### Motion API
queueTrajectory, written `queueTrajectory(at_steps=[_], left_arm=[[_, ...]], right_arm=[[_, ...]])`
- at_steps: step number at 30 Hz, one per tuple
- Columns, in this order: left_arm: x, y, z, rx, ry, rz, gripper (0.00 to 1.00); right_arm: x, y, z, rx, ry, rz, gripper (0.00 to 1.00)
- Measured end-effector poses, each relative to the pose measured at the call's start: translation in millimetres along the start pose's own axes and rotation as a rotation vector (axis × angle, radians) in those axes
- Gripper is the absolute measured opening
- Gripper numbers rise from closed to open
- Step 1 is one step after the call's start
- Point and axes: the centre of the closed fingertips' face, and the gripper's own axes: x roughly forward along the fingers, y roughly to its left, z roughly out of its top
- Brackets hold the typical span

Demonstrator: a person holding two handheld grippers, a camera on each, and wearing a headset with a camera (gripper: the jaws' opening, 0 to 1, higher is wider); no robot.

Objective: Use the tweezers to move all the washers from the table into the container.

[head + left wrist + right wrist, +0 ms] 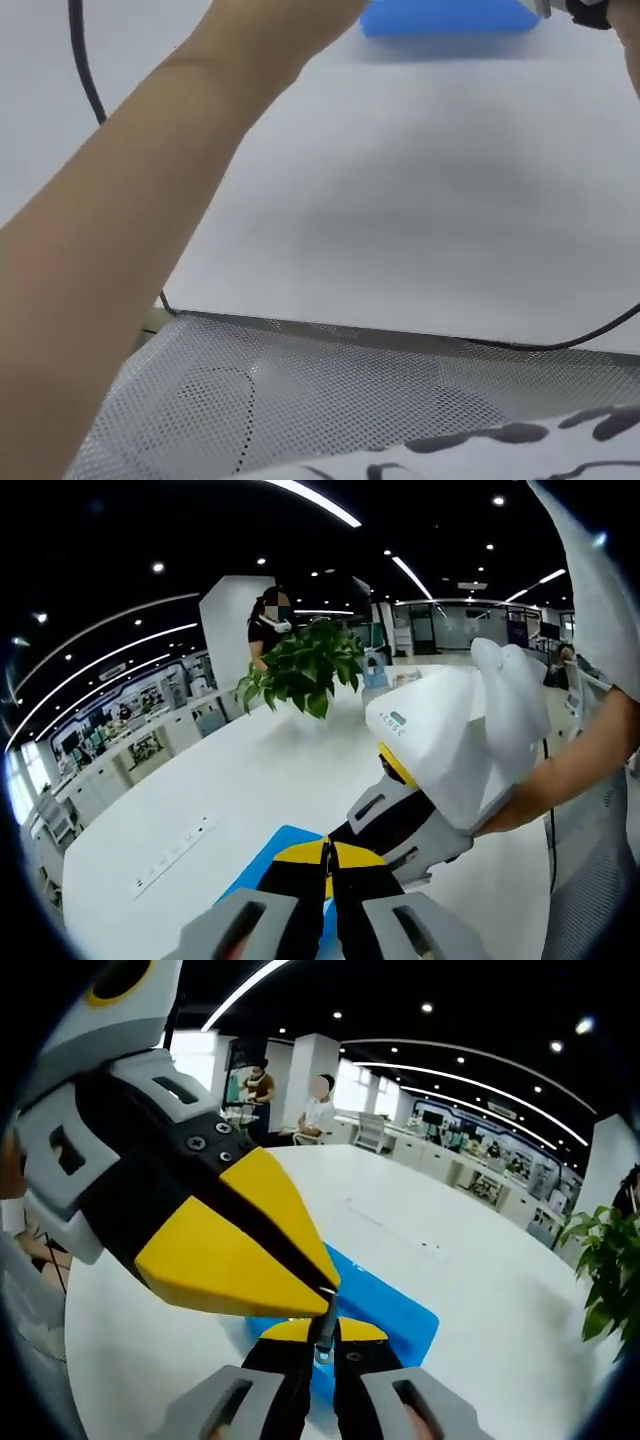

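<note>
I have the left gripper (327, 848) and right gripper (325, 1332) pinched shut tip to tip on thin dark tweezers (323, 1342), the blue container (400, 1325) lying just beyond on the table (420, 220).

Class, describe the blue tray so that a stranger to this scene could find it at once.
Start from the wide white table. On its far side in the head view, beyond the person's forearm, lies the blue tray. It is the one bright blue thing on that plain white surface.
</note>
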Motion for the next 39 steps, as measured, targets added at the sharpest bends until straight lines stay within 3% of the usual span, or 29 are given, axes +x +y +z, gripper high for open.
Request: queueTrajectory(at_steps=[10,17,20,25,31,36,39], left_arm=[[16.3,13.9,-17.0,-0.049,0.021,0.013,0.0],[21.6,15.4,-23.8,-0.06,0.038,0.013,0.0],[19.7,15.1,-22.2,-0.056,0.037,0.011,0.0],[7.3,13.7,-9.6,-0.035,0.013,0.01,0.0],[-13.9,-1.7,4.9,-0.03,-0.026,-0.016,0.0],[-35.8,-21.8,19.3,-0.004,-0.053,-0.045,0.0],[-47.1,-39.2,19.0,0.032,-0.048,-0.09,0.0]], right_arm=[[21.7,-6.0,-13.1,0.059,0.034,0.021,0.03],[28.1,-6.4,-21.3,0.084,0.063,0.021,0.03],[25.7,-6.4,-19.7,0.087,0.057,0.017,0.03],[14.7,-5.8,-6.1,0.09,0.013,0.017,0.03],[-8.2,5.1,7.9,0.091,-0.018,0.021,0.05],[-37.2,21.4,18.6,0.02,-0.043,-0.002,0.06],[-51.9,35.8,11.4,-0.062,0.002,0.014,0.05]])
